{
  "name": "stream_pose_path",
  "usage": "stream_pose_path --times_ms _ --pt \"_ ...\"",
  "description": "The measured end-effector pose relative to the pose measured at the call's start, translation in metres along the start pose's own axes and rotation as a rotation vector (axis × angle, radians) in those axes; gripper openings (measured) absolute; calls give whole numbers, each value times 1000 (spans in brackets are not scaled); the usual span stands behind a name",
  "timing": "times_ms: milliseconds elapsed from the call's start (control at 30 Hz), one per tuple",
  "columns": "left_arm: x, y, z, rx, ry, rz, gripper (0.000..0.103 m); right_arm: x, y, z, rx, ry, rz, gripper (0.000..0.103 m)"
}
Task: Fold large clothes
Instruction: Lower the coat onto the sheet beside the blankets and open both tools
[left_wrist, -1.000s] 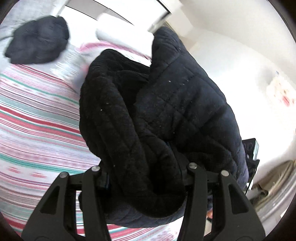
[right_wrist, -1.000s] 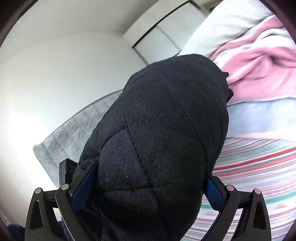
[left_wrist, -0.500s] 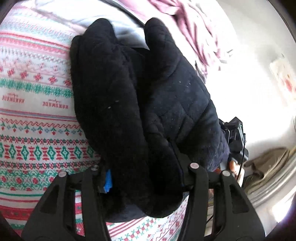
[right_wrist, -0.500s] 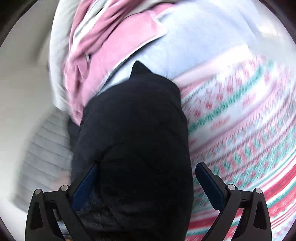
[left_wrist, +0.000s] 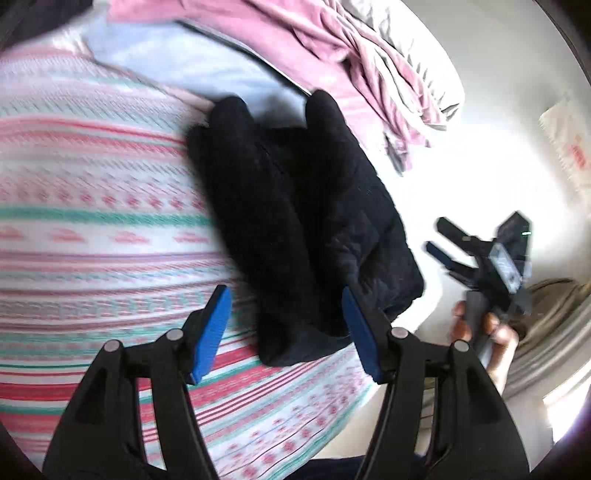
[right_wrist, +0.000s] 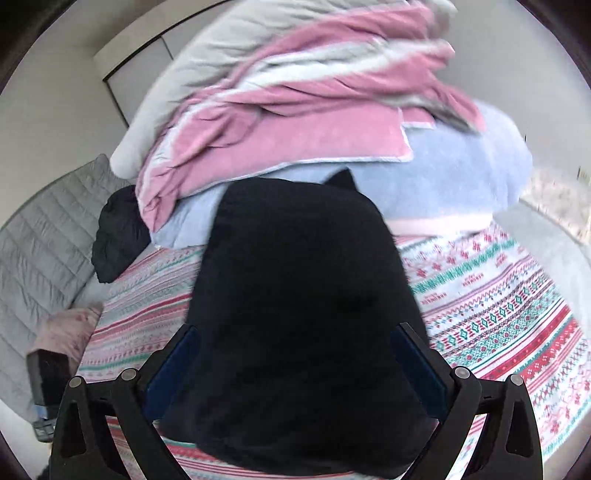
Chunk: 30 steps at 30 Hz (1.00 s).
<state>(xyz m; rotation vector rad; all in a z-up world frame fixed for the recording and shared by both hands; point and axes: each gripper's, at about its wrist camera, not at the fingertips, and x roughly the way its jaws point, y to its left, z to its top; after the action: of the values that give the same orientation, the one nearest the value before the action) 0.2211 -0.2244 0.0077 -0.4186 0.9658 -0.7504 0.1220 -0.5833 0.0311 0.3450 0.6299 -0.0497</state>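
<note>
- Black quilted jacket (left_wrist: 303, 221) folded, lying on patterned bedspread (left_wrist: 92, 221); no readable writing.
- Left tool (left_wrist: 284, 328) wide open, gripping nothing.
- Right tool (right_wrist: 295, 373) open, straddling jacket.

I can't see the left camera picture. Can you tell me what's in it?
A folded black jacket lies on a striped bedspread, and the open left gripper hovers at its near end, touching nothing. A rumpled pink blanket is behind, and the right gripper is off to the side.

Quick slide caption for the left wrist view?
Open left gripper over the folded dark jacket lying on the patterned blanket.
</note>
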Motion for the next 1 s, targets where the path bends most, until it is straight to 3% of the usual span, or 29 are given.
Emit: stream_pose_path --times_ms 100,167,200,300,400,567,733,867,1000 --pt "-29 -4 6 43 -19 136 64 -16 35 -7 -12 -14 -75 103" --pt "-41 -12 7 102 -24 234 75 -32 60 -22 3 -35 -120 103" --pt "-48 -14 4 134 -31 264 80 -38 67 -30 23 -42 -124 103" --pt "-69 -26 -7 247 -100 312 81 -53 87 -58 70 -65 -137 103" --pt "-79 -28 -10 260 -146 372 83 -64 111 -97 83 -102 -211 103" --pt "-72 -21 -16 257 -104 425 84 -63 135 -144 77 -79 -270 103" --pt "-73 -19 -21 278 -94 441 84 -89 166 -148 -22 -173 -466 103" --pt "-74 -22 -25 298 -84 428 84 -104 181 -153 -43 -247 -527 103" --pt "-73 -28 -29 344 -84 440 85 -106 187 -155 -31 -260 -549 103"
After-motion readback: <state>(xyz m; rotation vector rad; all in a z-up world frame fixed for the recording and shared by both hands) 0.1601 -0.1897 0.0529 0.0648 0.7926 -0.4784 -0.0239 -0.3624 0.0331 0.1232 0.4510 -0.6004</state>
